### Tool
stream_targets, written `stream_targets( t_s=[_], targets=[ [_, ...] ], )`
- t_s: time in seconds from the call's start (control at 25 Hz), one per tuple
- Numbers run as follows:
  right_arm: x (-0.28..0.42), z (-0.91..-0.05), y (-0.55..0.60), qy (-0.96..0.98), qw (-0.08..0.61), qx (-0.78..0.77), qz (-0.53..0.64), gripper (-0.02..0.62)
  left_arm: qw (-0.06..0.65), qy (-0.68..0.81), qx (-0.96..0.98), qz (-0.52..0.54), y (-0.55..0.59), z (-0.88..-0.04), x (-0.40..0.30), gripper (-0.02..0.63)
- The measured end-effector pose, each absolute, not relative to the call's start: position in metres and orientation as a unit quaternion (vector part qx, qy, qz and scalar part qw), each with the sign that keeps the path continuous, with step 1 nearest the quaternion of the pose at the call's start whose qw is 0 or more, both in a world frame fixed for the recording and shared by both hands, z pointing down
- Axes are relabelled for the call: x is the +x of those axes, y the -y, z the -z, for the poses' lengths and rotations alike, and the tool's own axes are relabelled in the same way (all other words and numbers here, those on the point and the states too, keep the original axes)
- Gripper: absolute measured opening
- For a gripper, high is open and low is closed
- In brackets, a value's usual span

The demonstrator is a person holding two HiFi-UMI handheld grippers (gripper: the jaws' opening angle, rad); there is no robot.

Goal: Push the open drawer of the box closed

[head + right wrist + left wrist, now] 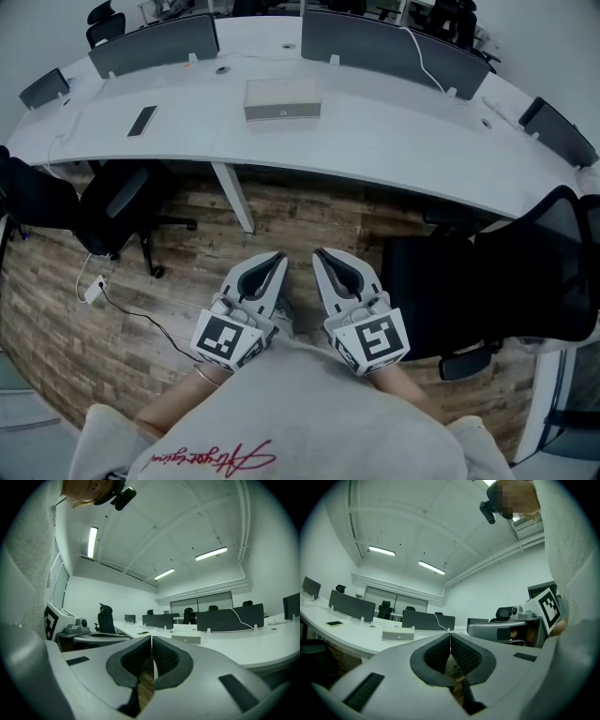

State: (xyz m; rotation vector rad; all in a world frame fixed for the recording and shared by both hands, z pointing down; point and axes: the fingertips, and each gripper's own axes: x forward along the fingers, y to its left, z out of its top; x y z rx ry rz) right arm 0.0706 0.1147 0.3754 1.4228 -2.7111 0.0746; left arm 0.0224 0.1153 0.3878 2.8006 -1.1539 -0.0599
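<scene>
hanging close against the person's sweater (309, 412), the left claw (275, 261) and right claw (322, 257) sit side by side above the wood floor (187, 281), tips pointing toward the table (375, 141). the left claw's jaws are pressed together with nothing between them (its own view shows the ribbed pads meeting in a thin seam). the right claw's jaws are likewise closed on nothing. each claw carries a marker cube at its rear, by the person's wrists. neither claw touches anything, and both are well apart from the table.

past the claws, a black right chair (487, 272) stands at the table's near edge, and a black left chair (117, 202) is tucked partly under it on the other side. beyond them the white table curves across the whole view. the box (282, 99) rests on the tabletop toward its far side, roughly straight ahead of the claws, pale grey and low. from this far off its drawer cannot be told as open or shut. a phone (142, 120) lies flat to the left of the box, well apart from it. dark dividers (155, 44) stand along the table's far edge behind the box.
</scene>
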Motion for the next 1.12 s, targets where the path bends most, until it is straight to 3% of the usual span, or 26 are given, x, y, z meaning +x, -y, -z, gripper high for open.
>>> stream_targets(
  t_s=[1.12],
  targets=[
    [0.0692, -0.378, -0.1197, 0.89, 0.044, 0.454, -0.013, 0.023, 0.06, 0.381, 0.923, 0.018, -0.1173, -0.3922, 0.0262, 0.018]
  ],
)
